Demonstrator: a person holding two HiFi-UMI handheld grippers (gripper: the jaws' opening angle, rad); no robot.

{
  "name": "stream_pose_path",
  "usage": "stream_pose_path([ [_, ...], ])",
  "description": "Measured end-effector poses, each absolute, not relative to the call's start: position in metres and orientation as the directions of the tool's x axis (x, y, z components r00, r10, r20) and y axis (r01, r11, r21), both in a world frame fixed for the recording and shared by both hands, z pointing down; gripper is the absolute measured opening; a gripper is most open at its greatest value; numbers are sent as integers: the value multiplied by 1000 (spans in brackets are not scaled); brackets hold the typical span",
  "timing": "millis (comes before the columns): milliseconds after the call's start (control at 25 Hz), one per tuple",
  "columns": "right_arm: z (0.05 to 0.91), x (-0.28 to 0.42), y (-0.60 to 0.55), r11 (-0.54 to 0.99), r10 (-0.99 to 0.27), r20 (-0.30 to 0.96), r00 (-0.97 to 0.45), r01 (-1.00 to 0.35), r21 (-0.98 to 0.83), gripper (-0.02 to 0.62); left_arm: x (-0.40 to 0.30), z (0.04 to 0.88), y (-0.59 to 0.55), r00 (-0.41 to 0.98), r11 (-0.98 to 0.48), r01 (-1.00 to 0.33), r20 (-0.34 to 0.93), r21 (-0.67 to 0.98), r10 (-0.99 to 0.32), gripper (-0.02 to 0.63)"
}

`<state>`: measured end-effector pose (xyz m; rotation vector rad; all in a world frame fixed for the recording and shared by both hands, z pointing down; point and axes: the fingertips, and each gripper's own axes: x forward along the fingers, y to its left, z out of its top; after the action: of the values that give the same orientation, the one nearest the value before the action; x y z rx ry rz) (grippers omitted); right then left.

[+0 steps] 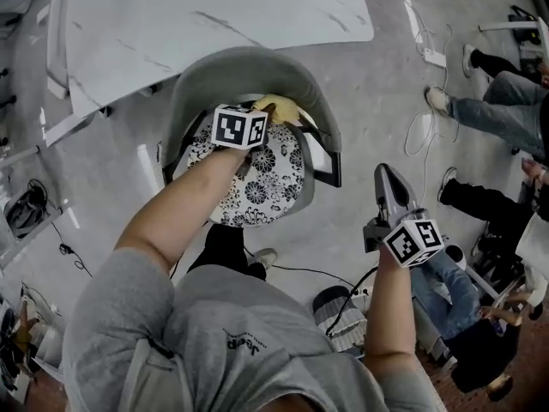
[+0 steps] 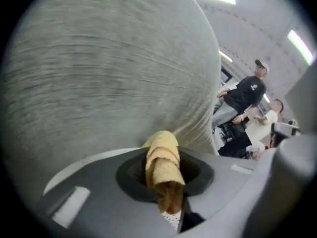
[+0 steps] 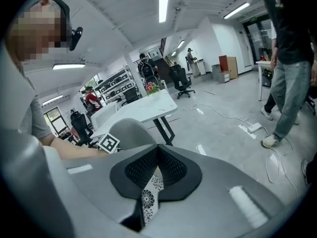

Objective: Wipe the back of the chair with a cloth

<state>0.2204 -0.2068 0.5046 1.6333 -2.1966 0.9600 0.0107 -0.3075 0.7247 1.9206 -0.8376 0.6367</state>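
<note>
The chair has a curved grey back (image 1: 249,71) and a black-and-white floral seat cushion (image 1: 266,183). My left gripper (image 1: 273,114) reaches over the seat and is shut on a rolled yellow cloth (image 1: 279,107), which presses against the inner face of the back near its right side. In the left gripper view the cloth (image 2: 162,165) sticks out between the jaws and the grey back (image 2: 109,68) fills the picture. My right gripper (image 1: 395,200) hangs over the floor to the right of the chair, shut with nothing in it. Its own view shows the chair back (image 3: 131,133).
A white marble table (image 1: 214,15) stands just behind the chair. Seated people's legs (image 1: 497,110) and white cables (image 1: 425,136) lie on the floor at the right. A standing person (image 3: 287,58) is near the right gripper. My own legs are under the chair's front.
</note>
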Motion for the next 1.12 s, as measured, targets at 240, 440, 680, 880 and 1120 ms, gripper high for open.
stream_pose_path([
  [240,505,172,-224,259,-728,530,-434,-891,-373,-2,-106,744,-276,521,-138,-849,770,509,-368,115],
  [440,508,138,-232,324,-691,527,-494,-864,-385,-2,-167,758,-260,451,16,-863,786,505,-423,115],
  [680,505,126,-231,326,-682,542,-490,-868,-374,-2,-181,759,-273,415,165,-819,766,550,-491,115],
  [880,508,138,-229,297,-698,545,-464,-881,-369,-2,-178,760,-292,405,272,-763,761,587,-507,115],
  [1120,515,155,-225,250,-722,543,-429,-893,-373,-2,-152,758,-315,409,181,-819,776,544,-480,115],
])
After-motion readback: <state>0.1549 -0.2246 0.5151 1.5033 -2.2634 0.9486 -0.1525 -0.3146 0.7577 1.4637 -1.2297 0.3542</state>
